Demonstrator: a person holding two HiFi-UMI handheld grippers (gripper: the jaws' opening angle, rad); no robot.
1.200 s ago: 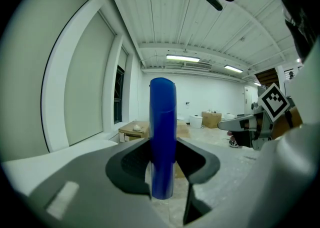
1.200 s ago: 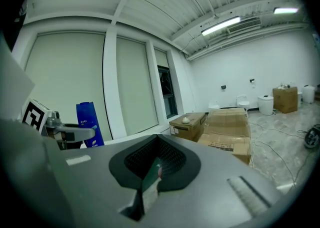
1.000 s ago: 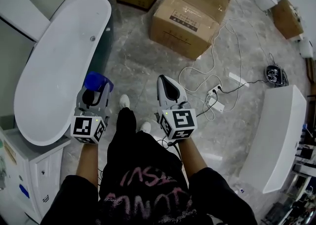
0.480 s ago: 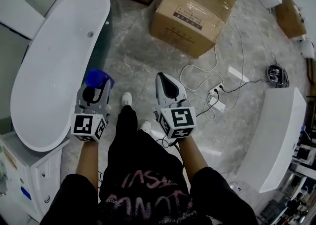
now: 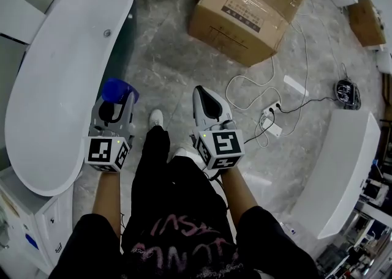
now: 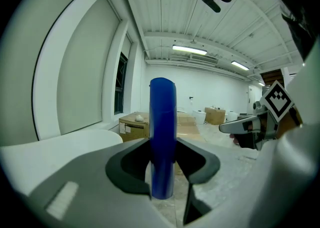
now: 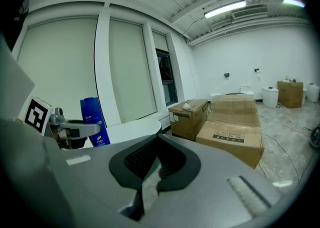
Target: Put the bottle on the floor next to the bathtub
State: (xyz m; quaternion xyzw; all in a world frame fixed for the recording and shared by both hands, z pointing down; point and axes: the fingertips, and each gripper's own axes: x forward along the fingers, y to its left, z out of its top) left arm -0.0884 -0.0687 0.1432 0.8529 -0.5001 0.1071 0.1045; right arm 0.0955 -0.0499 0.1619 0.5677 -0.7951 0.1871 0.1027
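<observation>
My left gripper [image 5: 120, 96] is shut on a blue bottle [image 5: 114, 90], held upright in the air beside the white bathtub [image 5: 58, 82]. In the left gripper view the blue bottle [image 6: 162, 137] stands between the jaws of the left gripper [image 6: 165, 164]. My right gripper [image 5: 205, 97] is shut with nothing in it, level with the left one above the grey marble floor [image 5: 177, 57]. From the right gripper view the blue bottle [image 7: 94, 121] shows at the left, in front of the bathtub [image 7: 132, 128], and the right gripper [image 7: 152, 169] has its jaws together.
A large cardboard box [image 5: 248, 11] lies on the floor ahead, with white cables and a power strip [image 5: 270, 123] to its right. A second white tub [image 5: 340, 171] stands at the right. A white cabinet [image 5: 27, 223] sits at the near end of the bathtub. The person's shoes [image 5: 157, 119] are below.
Both grippers stay level while the person steps forward; the boxes have slid up the head view. The bottle remains held by the left gripper.
</observation>
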